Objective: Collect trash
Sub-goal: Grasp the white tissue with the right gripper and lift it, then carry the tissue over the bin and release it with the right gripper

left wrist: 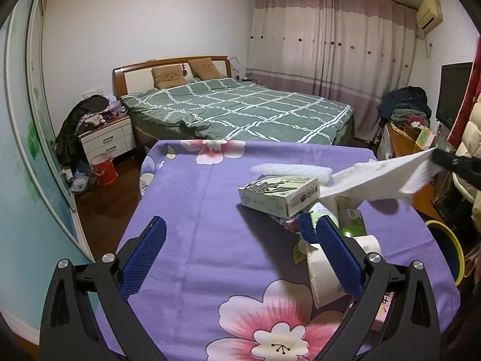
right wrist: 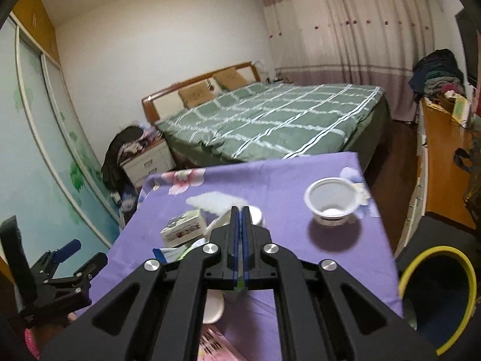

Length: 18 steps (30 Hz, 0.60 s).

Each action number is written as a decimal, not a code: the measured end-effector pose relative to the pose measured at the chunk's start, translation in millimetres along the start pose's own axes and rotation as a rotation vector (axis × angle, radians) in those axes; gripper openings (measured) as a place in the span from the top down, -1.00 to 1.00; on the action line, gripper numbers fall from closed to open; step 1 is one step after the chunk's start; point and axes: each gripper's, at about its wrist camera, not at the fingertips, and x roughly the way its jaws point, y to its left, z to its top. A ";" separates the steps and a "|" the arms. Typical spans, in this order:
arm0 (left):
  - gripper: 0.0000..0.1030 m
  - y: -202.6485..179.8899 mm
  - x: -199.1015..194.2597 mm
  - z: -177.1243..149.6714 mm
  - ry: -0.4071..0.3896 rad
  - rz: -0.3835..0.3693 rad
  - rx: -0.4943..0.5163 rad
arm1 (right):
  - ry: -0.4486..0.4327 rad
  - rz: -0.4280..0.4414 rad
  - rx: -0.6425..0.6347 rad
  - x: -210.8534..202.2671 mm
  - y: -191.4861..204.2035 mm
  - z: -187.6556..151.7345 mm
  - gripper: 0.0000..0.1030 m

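Right tongs pinching a white paper sheet; left tongs spread and empty.

My right tongs (right wrist: 240, 210) are pressed together on one edge of the white paper sheet (left wrist: 381, 177), which hangs in the air above the right edge of the tabletop (left wrist: 192, 186), its far end trailing down to the trash pile. My left tongs (left wrist: 240, 228) stand spread over the near part of the tabletop with nothing between the pads. The pile lies toward the near right corner: a printed carton (left wrist: 279, 195) on top, a white foam strip (left wrist: 291, 171) just behind it, paper rolls (left wrist: 324, 273) beside my left tongs. A white plastic cup (right wrist: 332, 201) stands upright near the far right corner. A yellow-rimmed bin (right wrist: 436, 297) sits off the right edge.
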 end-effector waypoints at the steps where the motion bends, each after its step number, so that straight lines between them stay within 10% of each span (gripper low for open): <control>1: -0.90 -1.9 0.0 -0.1 0.001 -0.002 0.004 | -0.012 -0.007 0.009 -6.3 -3.0 0.0 0.96; 18: -0.90 -50.5 -4.2 -1.1 0.013 -0.055 0.081 | -0.209 -0.297 0.185 -125.7 -129.7 -7.8 0.96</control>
